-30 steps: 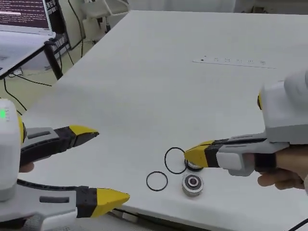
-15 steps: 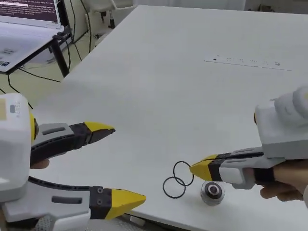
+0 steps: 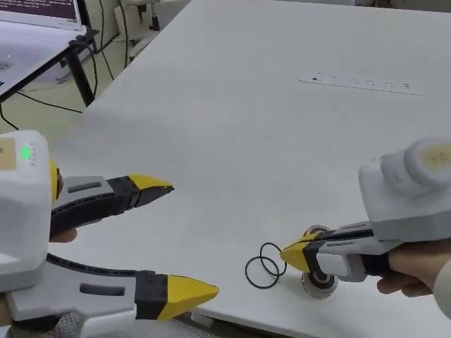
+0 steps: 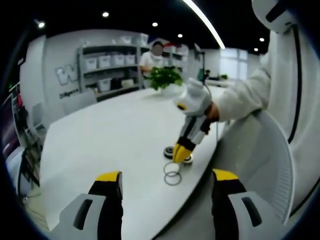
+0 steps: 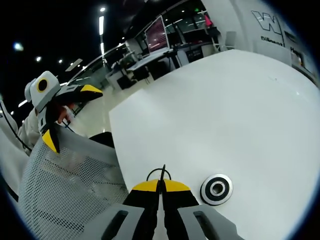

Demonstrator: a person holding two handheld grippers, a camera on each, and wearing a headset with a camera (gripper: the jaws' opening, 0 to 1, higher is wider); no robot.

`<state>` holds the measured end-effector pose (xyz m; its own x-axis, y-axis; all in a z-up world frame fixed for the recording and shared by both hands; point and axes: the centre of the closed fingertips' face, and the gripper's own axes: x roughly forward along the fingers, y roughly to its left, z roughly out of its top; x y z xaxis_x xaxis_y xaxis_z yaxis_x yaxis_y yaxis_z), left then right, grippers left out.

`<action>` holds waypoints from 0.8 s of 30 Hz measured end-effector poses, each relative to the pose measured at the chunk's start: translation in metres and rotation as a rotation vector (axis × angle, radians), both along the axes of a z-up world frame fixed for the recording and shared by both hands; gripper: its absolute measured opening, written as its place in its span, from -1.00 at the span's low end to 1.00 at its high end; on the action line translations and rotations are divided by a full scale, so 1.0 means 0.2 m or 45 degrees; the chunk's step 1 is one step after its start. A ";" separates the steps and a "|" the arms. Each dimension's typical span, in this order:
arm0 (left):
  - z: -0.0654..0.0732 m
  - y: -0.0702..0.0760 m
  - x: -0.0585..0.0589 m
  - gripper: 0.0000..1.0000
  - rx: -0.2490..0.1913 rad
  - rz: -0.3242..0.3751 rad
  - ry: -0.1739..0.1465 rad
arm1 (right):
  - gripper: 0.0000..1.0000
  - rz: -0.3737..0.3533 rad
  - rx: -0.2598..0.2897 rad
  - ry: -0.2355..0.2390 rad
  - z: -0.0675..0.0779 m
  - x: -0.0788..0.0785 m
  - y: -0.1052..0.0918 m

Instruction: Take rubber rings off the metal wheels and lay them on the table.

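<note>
Right gripper (image 3: pixel 285 255), jaws closed, pinches a rubber ring (image 3: pixel 271 253) overlapping a second ring (image 3: pixel 261 273) on the table (image 3: pixel 232 127) beside a metal wheel (image 3: pixel 319 284); left gripper (image 3: pixel 192 238) hangs wide open, empty.

The left gripper's (image 4: pixel 166 176) yellow-tipped jaws stand wide apart. Between them, near the white tabletop's (image 4: pixel 110 135) edge, the right gripper (image 4: pixel 181 155) points down. Its jaws are closed at the upper ring (image 4: pixel 165 169) of two overlapping black rubber rings (image 4: pixel 173 174), with metal wheels (image 4: pixel 168 152) just behind.
</note>
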<state>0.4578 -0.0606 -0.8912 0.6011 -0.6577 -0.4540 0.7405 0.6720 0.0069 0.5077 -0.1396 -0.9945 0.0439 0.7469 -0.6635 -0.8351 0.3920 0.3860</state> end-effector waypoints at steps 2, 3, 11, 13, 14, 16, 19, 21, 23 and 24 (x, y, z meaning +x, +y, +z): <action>0.00 0.00 0.00 0.46 0.010 -0.011 0.001 | -1.00 -0.023 -0.003 0.005 -0.01 0.01 -0.01; -0.01 0.00 0.00 0.46 0.010 -0.017 0.003 | -1.00 -0.033 -0.006 0.004 -0.02 0.02 -0.01; -0.01 0.03 0.00 0.46 0.025 -0.022 0.007 | -0.87 -0.046 -0.056 0.002 -0.05 0.03 -0.04; -0.01 0.05 0.00 0.47 0.029 -0.021 0.009 | -0.81 -0.054 -0.071 -0.010 -0.05 0.04 -0.05; -0.01 0.05 0.00 0.47 0.030 -0.020 0.008 | -0.79 -0.057 -0.072 -0.014 -0.05 0.05 -0.05; -0.01 0.06 0.00 0.47 0.029 -0.018 0.009 | -0.78 -0.071 -0.072 -0.023 -0.04 0.06 -0.06; -0.01 0.06 0.00 0.47 0.030 -0.029 0.011 | -0.79 -0.089 -0.063 -0.039 -0.01 0.08 -0.08; -0.02 0.06 0.00 0.47 0.031 -0.043 0.014 | -0.78 -0.101 -0.050 -0.054 0.02 0.09 -0.09; -0.02 0.06 0.00 0.47 0.034 -0.053 0.013 | -0.78 -0.113 -0.033 -0.080 0.07 0.11 -0.10; -0.01 0.06 0.00 0.47 0.034 -0.058 0.011 | -0.78 -0.119 -0.025 -0.090 0.09 0.11 -0.10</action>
<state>0.4574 -0.0480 -0.8941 0.5665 -0.6720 -0.4769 0.7707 0.6370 0.0179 0.5303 -0.1596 -0.9769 0.1601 0.7240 -0.6709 -0.8194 0.4764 0.3186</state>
